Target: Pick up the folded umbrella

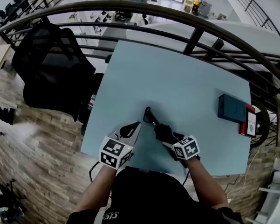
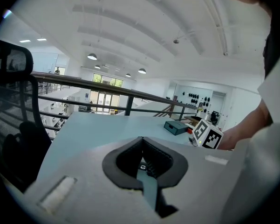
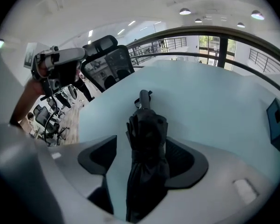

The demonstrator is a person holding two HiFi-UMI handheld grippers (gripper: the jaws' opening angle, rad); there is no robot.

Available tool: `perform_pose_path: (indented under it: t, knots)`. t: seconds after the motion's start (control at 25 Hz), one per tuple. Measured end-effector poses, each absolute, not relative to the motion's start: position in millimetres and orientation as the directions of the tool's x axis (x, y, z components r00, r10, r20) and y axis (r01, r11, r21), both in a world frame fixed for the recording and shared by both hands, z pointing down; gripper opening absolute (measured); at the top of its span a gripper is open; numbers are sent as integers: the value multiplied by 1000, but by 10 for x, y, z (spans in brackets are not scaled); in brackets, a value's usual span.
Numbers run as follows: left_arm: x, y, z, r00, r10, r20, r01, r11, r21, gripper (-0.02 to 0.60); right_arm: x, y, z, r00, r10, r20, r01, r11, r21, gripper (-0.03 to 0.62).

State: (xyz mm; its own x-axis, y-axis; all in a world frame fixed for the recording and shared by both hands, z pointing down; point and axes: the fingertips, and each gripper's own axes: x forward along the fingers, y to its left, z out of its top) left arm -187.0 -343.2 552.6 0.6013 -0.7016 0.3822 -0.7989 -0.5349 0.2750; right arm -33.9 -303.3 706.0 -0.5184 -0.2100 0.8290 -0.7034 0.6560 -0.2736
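The folded black umbrella (image 1: 162, 129) lies on the pale blue table (image 1: 177, 73) near its front edge, handle pointing away from me. My right gripper (image 1: 167, 135) is down over it, and in the right gripper view the umbrella (image 3: 146, 143) runs lengthwise between the wide jaws. Bare table shows between the left pad (image 3: 99, 157) and the fabric, so the right gripper (image 3: 145, 155) is open. My left gripper (image 1: 130, 129) hovers just left of the umbrella. Its pads meet at the tips, and the left gripper (image 2: 143, 146) is shut with nothing in it.
A dark blue box (image 1: 231, 108) and a red-and-white item (image 1: 249, 120) lie at the table's right edge. A black office chair (image 1: 51, 64) stands at the left. A curved black railing (image 1: 130, 7) runs behind the table. Wood floor lies below the near edge.
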Motion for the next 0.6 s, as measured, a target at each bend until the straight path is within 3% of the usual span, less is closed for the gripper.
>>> perform_pose_path:
  t: [0.6]
  knots:
    - [-2012, -3312, 5500, 582, -718, 382, -813, -510, 279, 6, -334, -3018, 7563, -358, -112, 927, -680, 712, -177, 310]
